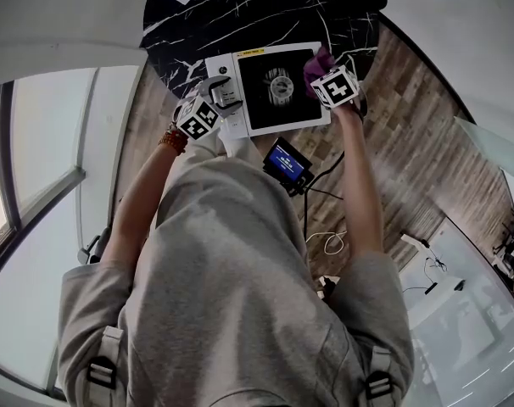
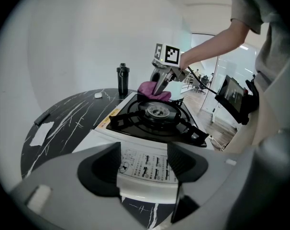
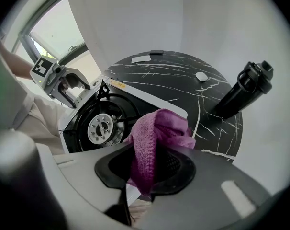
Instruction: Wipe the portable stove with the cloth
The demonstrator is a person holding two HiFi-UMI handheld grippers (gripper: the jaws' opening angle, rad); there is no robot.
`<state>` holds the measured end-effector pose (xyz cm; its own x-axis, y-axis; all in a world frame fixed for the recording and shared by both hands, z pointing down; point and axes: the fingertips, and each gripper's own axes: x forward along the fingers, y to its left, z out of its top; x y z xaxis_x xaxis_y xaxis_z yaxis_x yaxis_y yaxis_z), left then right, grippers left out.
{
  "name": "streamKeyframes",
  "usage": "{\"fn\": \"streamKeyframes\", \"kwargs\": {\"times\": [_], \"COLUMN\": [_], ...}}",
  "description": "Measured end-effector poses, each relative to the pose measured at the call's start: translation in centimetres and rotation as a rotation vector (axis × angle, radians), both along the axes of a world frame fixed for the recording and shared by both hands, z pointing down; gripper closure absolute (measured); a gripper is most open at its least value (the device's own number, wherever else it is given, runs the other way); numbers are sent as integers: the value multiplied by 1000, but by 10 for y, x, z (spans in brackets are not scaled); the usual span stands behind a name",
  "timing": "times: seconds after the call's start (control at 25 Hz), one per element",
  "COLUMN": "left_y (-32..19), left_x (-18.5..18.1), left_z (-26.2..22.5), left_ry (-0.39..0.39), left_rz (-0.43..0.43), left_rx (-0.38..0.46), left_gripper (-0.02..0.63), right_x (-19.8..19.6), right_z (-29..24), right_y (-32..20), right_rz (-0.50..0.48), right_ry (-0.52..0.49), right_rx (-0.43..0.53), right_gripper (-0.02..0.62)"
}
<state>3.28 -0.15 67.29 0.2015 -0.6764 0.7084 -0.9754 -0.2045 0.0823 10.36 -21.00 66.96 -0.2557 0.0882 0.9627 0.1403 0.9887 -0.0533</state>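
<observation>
The white portable stove [image 1: 278, 87], its burner well black, sits at the near edge of the black marbled table [image 1: 240, 15]. The right tool [image 3: 147, 174] angles down over its far corner, pinching the bunched purple cloth [image 3: 157, 138]. The left tool [image 2: 144, 164], its jaws spread, faces the control panel.

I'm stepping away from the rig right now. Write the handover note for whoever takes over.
Left gripper: jaws apart, gripping nothing, at the control end of the white portable stove with black top.
Right gripper: shut on the purple knitted cloth, held at the stove's far edge.
Done: cloth gripped and at the stove.
Left: wipe the top; how much is already wiped cannot be told.
</observation>
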Motion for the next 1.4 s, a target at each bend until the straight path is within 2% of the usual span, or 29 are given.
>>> {"fn": "streamKeyframes", "kwargs": {"times": [0.56,0.8,0.88,1.04,1.16,1.4], "left_y": [0,-1,-1,-3,-2,-2], "left_x": [3,3,2,3,3,4], "left_z": [-4,-3,-3,-4,-6,-6], "left_ry": [0,8,11,16,20,33], "left_rz": [-1,-15,-19,-26,-34,-31], "left_rx": [-5,-6,-7,13,16,8], "left_gripper": [318,318,318,318,318,318], "right_x": [-19,-18,-19,-42,-70,-90], "right_z": [0,-3,-10,-41,-52,-16], "right_y": [-11,-17,-18,-29,-28,-12], "right_rz": [44,161,171,116,81,-29], "right_ry": [1,-80,-116,-193,-204,-45], "right_rx": [-29,-116,-149,-136,-148,-86], "right_gripper": [489,489,488,488,486,486]}}
